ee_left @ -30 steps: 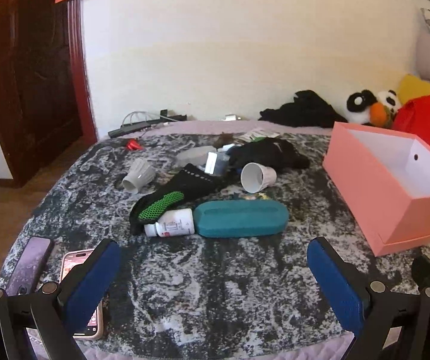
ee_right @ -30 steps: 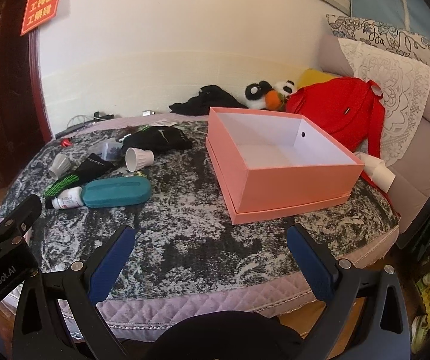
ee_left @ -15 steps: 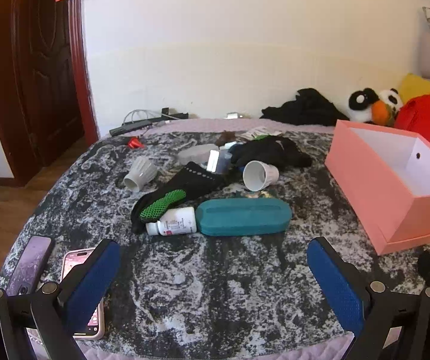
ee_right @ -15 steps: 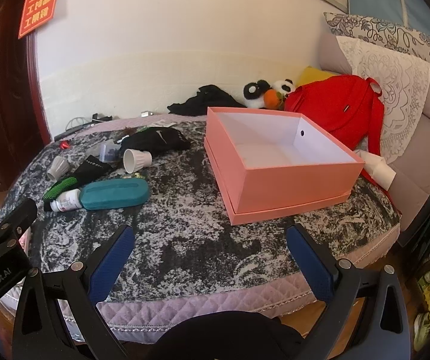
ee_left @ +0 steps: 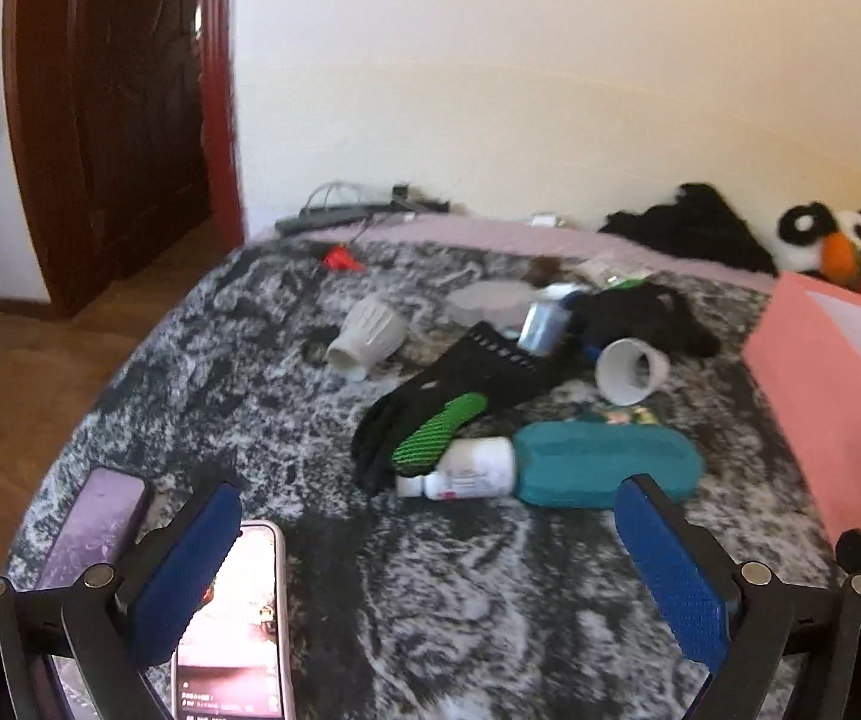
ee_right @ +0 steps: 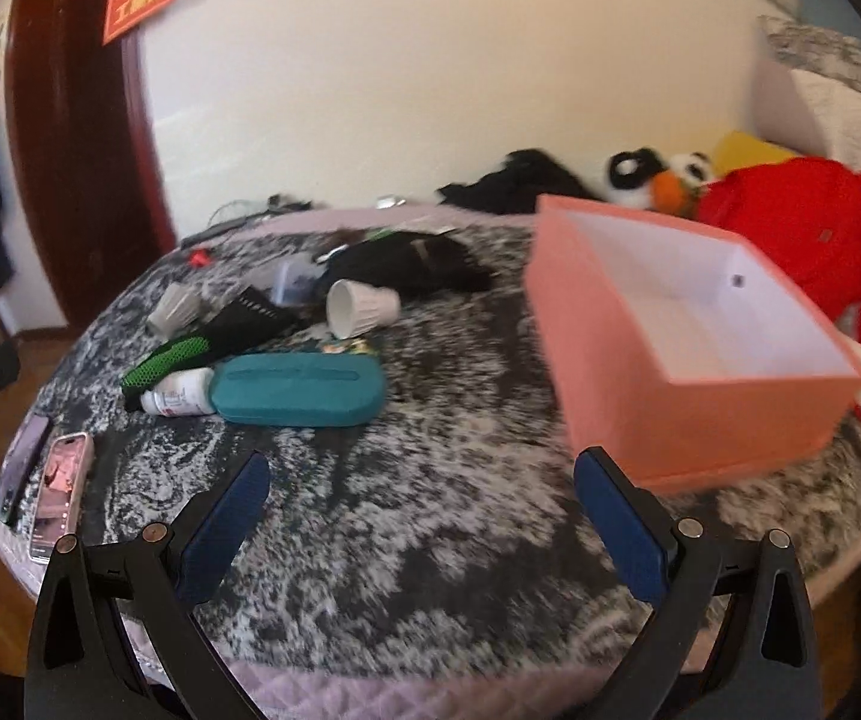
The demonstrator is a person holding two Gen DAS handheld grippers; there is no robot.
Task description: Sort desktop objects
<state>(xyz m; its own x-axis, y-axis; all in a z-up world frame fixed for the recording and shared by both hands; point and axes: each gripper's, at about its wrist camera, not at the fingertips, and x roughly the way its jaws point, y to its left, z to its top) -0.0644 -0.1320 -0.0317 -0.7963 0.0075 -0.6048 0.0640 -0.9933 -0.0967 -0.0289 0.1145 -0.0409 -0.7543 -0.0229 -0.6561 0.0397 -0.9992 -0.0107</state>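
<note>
Grippers over cluttered bed: left gripper (ee_left: pixel 427 540) and right gripper (ee_right: pixel 421 513) both spread, empty.
Teal case (ee_right: pixel 301 389) lies ahead of both jaws, apparently touching white bottle (ee_right: pixel 181 400).

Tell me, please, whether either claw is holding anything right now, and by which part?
Nothing is held. The left claw and the right claw both stand open above the patterned cover.

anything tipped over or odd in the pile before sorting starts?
Yes. The white paper cup and grey cup both lie on their sides, and the pill bottle lies flat against the teal case. No spill visible. The pink box is empty.
</note>
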